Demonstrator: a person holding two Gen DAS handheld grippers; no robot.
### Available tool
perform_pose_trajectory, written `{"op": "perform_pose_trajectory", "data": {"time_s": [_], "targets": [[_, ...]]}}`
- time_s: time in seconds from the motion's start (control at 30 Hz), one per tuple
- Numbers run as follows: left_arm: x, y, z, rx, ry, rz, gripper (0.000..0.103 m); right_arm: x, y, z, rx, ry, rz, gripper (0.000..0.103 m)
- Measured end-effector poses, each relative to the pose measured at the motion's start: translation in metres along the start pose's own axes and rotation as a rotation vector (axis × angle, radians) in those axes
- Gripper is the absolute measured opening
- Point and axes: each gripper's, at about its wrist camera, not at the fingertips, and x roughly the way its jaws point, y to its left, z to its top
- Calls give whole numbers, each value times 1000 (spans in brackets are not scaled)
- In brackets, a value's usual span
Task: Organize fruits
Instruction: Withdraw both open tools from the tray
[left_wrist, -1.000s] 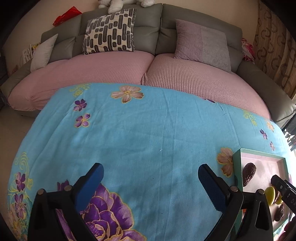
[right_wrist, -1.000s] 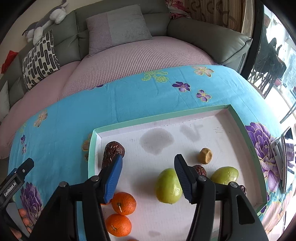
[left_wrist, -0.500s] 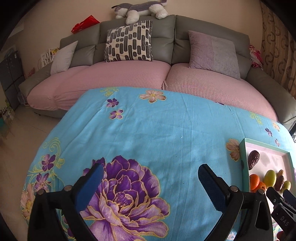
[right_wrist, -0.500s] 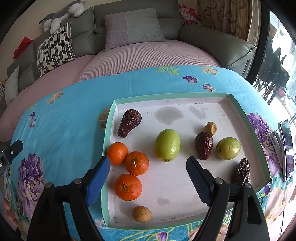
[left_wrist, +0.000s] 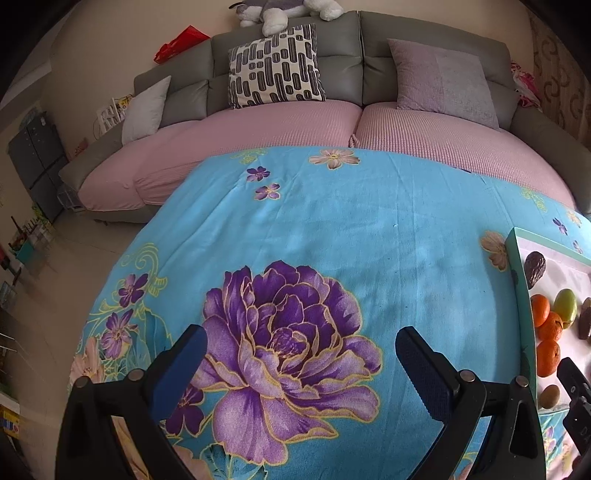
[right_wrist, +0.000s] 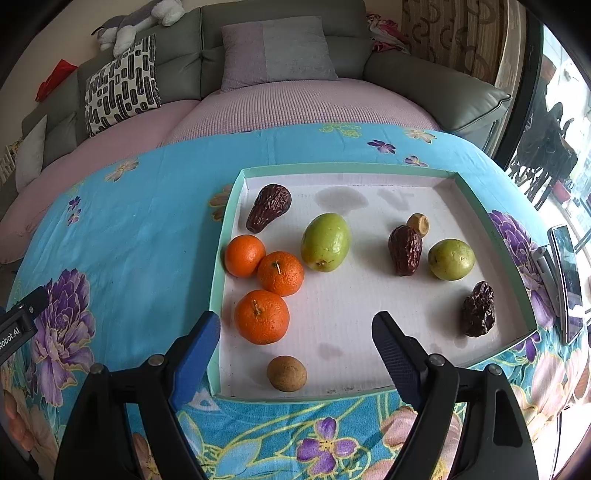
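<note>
Both the left gripper (left_wrist: 300, 356) and right gripper (right_wrist: 295, 341) hang open and empty. Dimpled round oranges (right_wrist: 261, 316) cluster at the left of the shallow cardboard tray (right_wrist: 495, 221), wrinkled dates (right_wrist: 405, 249) further right.

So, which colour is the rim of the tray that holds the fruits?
Mint green on the tray rim, seen best in the right wrist view.

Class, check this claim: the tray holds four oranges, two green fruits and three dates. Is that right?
Not quite: the right wrist view shows three oranges in the tray, not four. Two green fruits and three dates are correct.
</note>
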Motion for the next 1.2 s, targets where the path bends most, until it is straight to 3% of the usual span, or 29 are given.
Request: {"op": "perform_pose_trajectory", "data": {"time_s": [0.57, 1.07, 1.2], "targets": [[-16, -5, -16, 69, -18, -16, 103, -17, -3, -7, 11, -33, -2, 85], [3, -8, -15, 69, 92, -57, 103, -5, 6, -7, -36, 23, -15, 85], [3, -8, -15, 63, 91, -70, 103, -5, 10, -7, -58, 23, -17, 85]]}}
